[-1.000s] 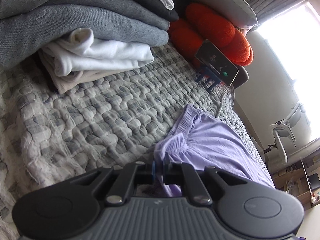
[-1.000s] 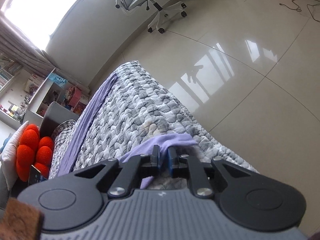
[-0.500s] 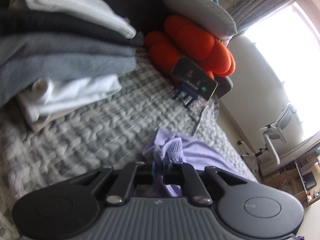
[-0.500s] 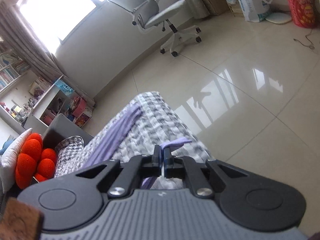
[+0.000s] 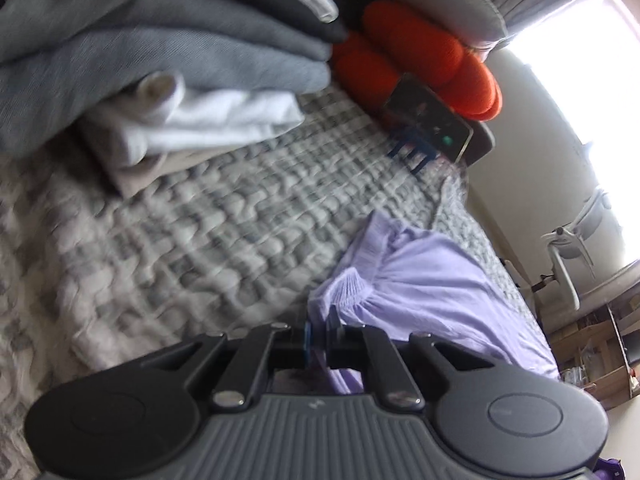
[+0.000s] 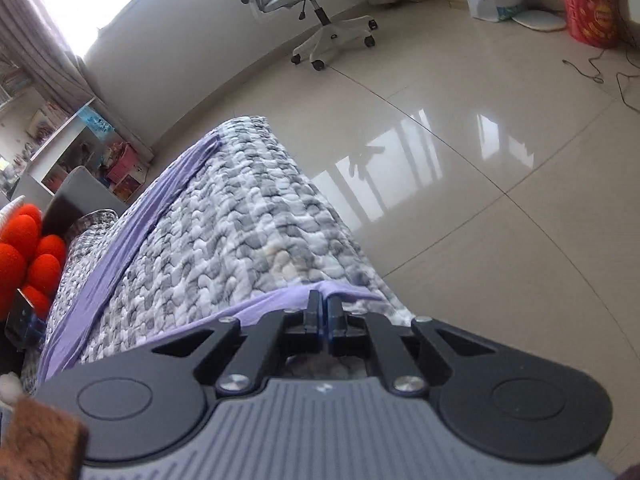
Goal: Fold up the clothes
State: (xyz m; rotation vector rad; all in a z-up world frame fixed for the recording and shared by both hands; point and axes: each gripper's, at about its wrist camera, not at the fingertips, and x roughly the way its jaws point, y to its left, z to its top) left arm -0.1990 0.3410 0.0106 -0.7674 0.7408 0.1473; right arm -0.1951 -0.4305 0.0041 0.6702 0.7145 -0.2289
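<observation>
A lavender garment (image 5: 424, 280) lies spread on the grey quilted bed cover (image 5: 220, 220). My left gripper (image 5: 318, 332) is shut on its gathered edge near the camera. In the right wrist view the same lavender garment (image 6: 120, 248) runs as a long strip along the bed's left side and across its near end. My right gripper (image 6: 323, 308) is shut on that near hem, at the corner of the bed above the floor. Both pinched spots sit close to the cover.
A stack of folded grey and white clothes (image 5: 168, 72) stands at the back left of the bed. Behind it are orange cushions (image 5: 424, 52) and a phone on a blue stand (image 5: 428, 120). Beyond the bed: tiled floor (image 6: 500, 160), office chair (image 6: 308, 12), red bucket (image 6: 592, 12).
The right jaws, slightly apart a second ago, have closed on the lavender hem. Both views swung upward half a second ago and have come back down. The left grip is unchanged.
</observation>
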